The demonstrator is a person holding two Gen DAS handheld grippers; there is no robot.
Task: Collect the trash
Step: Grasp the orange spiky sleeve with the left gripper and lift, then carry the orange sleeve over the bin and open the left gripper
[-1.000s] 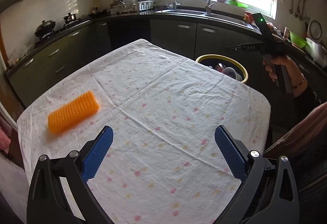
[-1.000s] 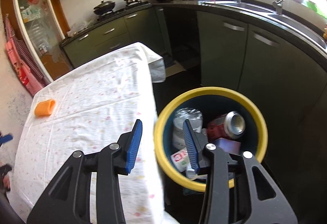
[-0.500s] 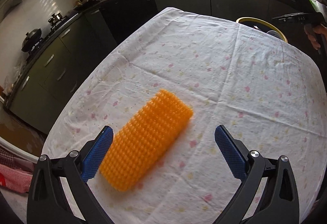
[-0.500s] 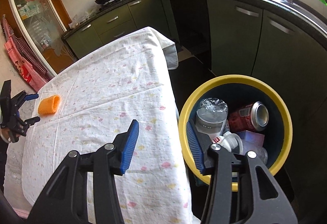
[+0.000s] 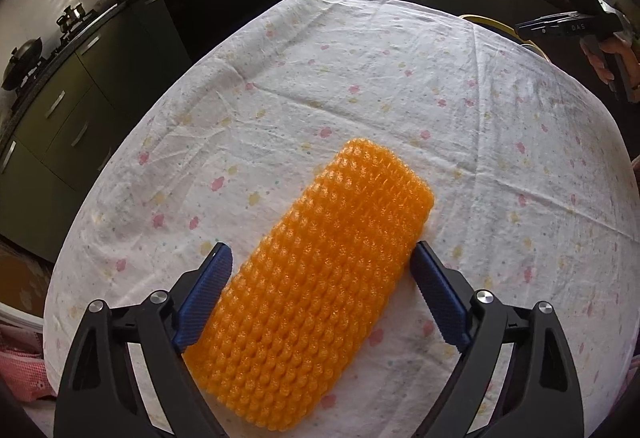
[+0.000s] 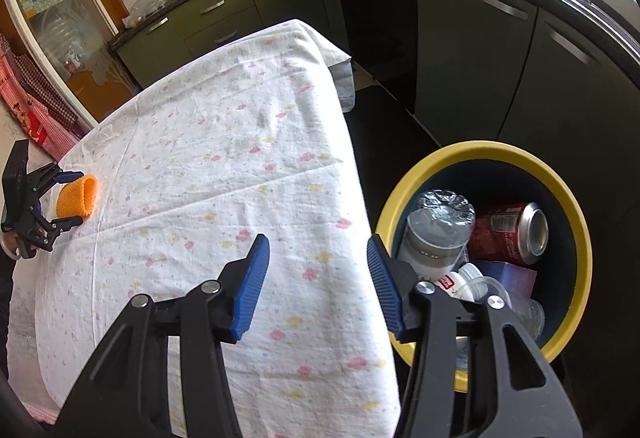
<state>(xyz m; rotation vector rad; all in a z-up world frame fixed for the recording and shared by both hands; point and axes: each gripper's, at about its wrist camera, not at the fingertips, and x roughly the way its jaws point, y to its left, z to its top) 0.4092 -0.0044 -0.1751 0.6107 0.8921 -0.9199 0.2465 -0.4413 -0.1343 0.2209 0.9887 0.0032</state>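
Both pads now flanking sleeve

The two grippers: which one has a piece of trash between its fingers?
The left gripper: its closing jaws flank the orange foam net on the tablecloth. The right gripper has nothing between its opening jaws.

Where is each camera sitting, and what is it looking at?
Left wrist: sits on the left gripper, looking down at the orange foam net between its closing jaws; the other hand shows far right.
Right wrist: sits on the right gripper, opening and holding nothing, facing the table edge and yellow-rimmed bin.
Both show the flowered tablecloth, net and bin.
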